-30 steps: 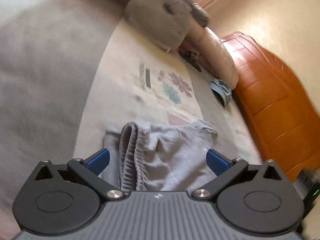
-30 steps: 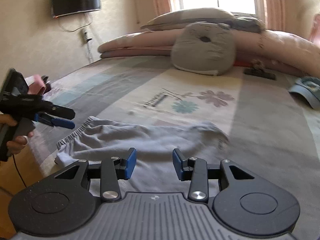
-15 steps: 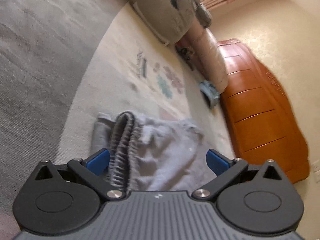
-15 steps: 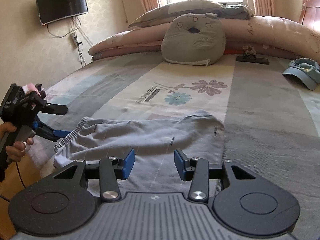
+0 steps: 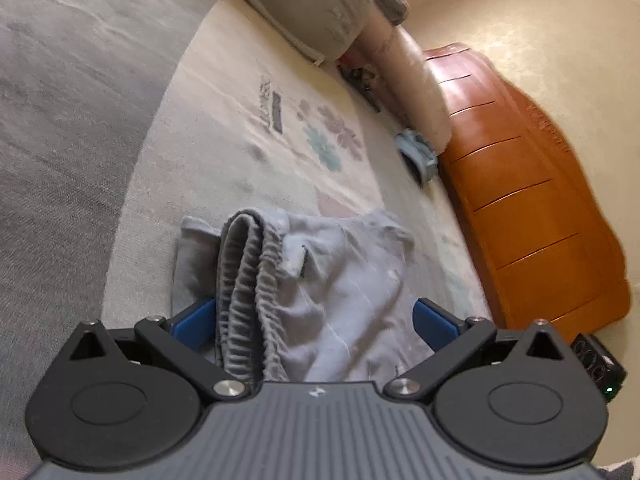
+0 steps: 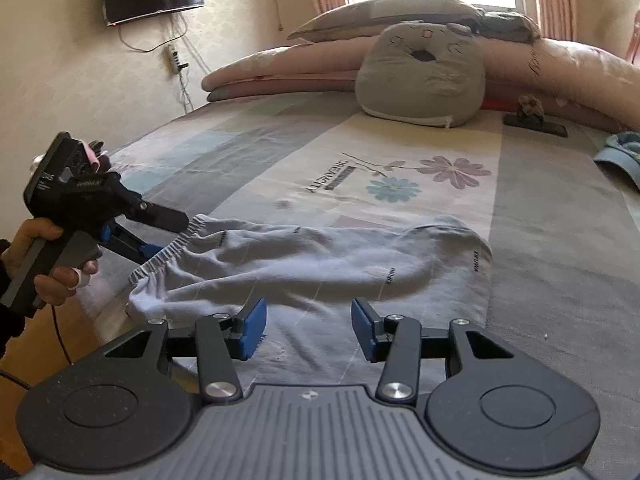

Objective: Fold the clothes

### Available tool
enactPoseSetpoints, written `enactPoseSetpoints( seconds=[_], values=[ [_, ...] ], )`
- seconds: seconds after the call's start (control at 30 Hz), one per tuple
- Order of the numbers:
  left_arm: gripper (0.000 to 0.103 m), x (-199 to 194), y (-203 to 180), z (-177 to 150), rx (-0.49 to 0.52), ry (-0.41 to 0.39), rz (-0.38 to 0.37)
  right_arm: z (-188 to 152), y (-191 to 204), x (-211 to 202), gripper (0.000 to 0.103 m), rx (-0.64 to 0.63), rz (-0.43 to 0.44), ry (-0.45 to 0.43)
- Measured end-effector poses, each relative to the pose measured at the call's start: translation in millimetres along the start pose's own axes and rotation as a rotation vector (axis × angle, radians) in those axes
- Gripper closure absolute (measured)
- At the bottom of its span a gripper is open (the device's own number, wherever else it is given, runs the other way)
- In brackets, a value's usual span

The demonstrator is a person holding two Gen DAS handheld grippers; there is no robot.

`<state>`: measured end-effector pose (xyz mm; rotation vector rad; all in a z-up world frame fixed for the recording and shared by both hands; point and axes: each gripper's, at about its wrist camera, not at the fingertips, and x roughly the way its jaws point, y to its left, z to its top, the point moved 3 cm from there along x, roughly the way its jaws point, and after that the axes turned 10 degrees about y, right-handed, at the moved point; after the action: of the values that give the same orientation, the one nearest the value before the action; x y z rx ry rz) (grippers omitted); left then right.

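Note:
Pale grey shorts (image 6: 320, 264) lie spread on the bed, their gathered elastic waistband (image 5: 244, 300) toward the left hand. My left gripper (image 5: 316, 320) is open wide, and the waistband stands bunched between its blue pads without being pinched. The right wrist view shows that left gripper (image 6: 170, 236) straddling the waistband's edge, held by a person's hand (image 6: 40, 264). My right gripper (image 6: 308, 328) hovers over the near hem of the shorts. Its jaws are opening, with cloth below and between them, and the pads do not press on it.
The flowered bed sheet (image 6: 400, 184) stretches away behind the shorts. A grey plush cushion (image 6: 420, 76) leans on folded quilts (image 6: 280, 76) at the far end. A blue cap (image 6: 620, 152) and a small black object (image 6: 536, 126) lie at the right. An orange wooden headboard (image 5: 540, 208) borders the bed.
The left gripper has sunk toward the waistband, which now sits between its fingers. The right gripper's jaws have spread a little and it has shifted slightly over the shorts.

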<state>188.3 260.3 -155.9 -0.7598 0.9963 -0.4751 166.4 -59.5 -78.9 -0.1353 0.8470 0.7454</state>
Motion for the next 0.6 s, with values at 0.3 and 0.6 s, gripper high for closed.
enactPoseSetpoints(
  seconds=[0.3, 0.6],
  values=[
    [0.088, -9.7, -13.9, -3.5, 0.06, -0.052, 0.308, -8.1, -5.6, -1.3, 0.049, 0.017, -0.017, -0.004],
    [0.09, -28.9, -16.4, -14.9, 0.035, -0.125, 0.332, -11.4, -16.8, -5.8, 0.049, 0.039, -0.026, -0.018]
  ],
)
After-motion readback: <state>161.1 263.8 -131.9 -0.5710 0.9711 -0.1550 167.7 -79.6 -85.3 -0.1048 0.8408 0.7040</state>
